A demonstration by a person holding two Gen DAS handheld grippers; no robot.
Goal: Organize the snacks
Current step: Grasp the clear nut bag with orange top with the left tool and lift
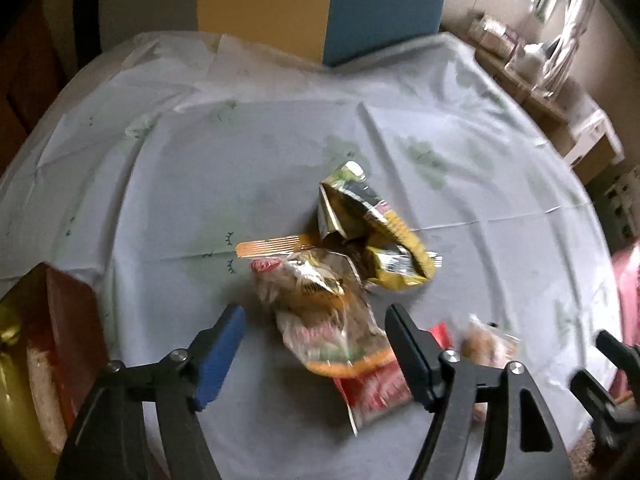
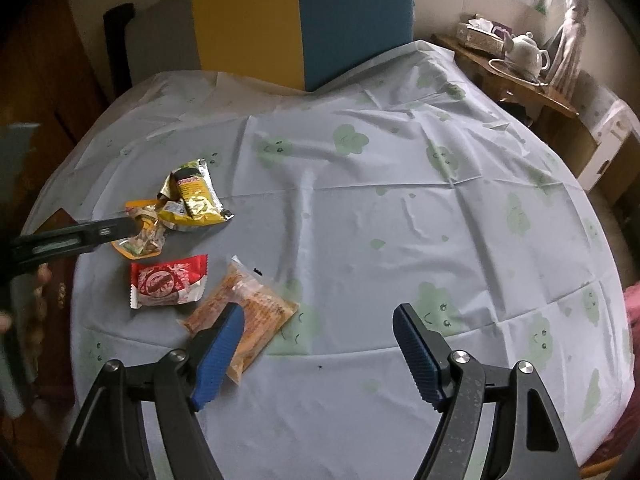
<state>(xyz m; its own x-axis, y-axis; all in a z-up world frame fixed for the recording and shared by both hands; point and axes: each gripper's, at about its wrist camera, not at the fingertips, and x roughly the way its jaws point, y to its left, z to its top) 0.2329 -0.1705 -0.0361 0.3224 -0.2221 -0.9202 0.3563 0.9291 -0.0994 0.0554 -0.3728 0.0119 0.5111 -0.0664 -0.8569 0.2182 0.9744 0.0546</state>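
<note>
The left gripper (image 1: 316, 320) was spread wide, its jaws standing on either side of a clear packet with an orange edge (image 1: 326, 312) at the lower centre of the left wrist view; whether the pads touched the packet could not be told, as that view was blurred. Just above and right of it lay a crumpled yellow foil packet (image 1: 380, 232), touching or overlapping the clear one. A red and white packet (image 1: 376, 392) showed partly beneath the clear packet, behind the right-hand finger. The right gripper (image 2: 318, 322) was likewise spread and held nothing, above the tablecloth (image 2: 400, 208), a pale blue sheet with green cloud figures. An orange noodle-like snack packet (image 2: 256, 308) lay at the lower left of the right wrist view, partly hidden by the left-hand finger. In that view the red and white packet (image 2: 168, 280) lay just left of it, and the yellow foil packet (image 2: 196, 200) lay in the upper left. A white teapot (image 2: 528, 52) stood on a side table (image 2: 536, 96) at the upper right.
</note>
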